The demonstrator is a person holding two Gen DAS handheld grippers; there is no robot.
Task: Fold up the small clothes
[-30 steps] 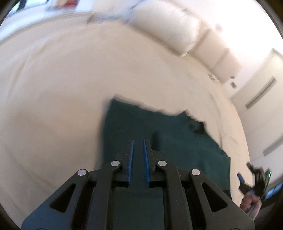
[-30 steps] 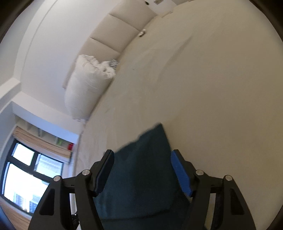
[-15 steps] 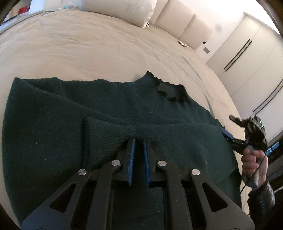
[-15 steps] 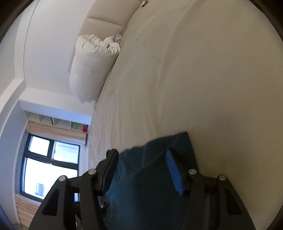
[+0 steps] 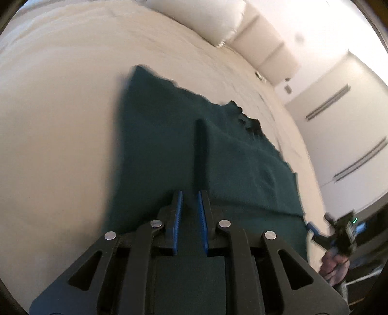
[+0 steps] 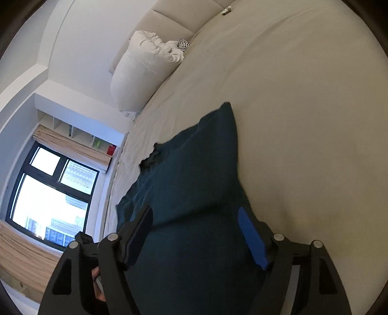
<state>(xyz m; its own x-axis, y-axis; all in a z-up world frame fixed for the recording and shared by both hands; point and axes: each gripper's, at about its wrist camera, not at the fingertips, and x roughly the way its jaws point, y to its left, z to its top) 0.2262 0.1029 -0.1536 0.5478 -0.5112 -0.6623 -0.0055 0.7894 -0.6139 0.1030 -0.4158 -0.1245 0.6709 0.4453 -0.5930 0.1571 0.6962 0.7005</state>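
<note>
A dark green sweater (image 5: 230, 164) lies on the cream bed (image 5: 60, 121), collar (image 5: 247, 118) at the far side. A fold ridge runs from mid-sweater straight to my left gripper (image 5: 189, 193). Its blue pads are nearly together and just starting to part. Whether they pinch cloth I cannot tell. My right gripper (image 6: 195, 213) hovers over the sweater (image 6: 194, 181) with its jaws wide and opening. Cloth lies between the fingers but the pads do not press it. It also shows at the sweater's right edge as the right gripper (image 5: 320, 224), held by a hand (image 5: 334, 266).
A white pillow (image 5: 201, 21) and padded headboard (image 5: 266, 48) line the far end of the bed. Wardrobe doors (image 5: 344, 109) stand to the right. The right wrist view shows the pillow (image 6: 138, 72), a window (image 6: 48, 193) and bare sheet (image 6: 303, 121).
Both views pulled back from the sweater after closing in half a second ago. The right jaws narrowed, then spread wider. The fold edge now lines up with my left fingers.
</note>
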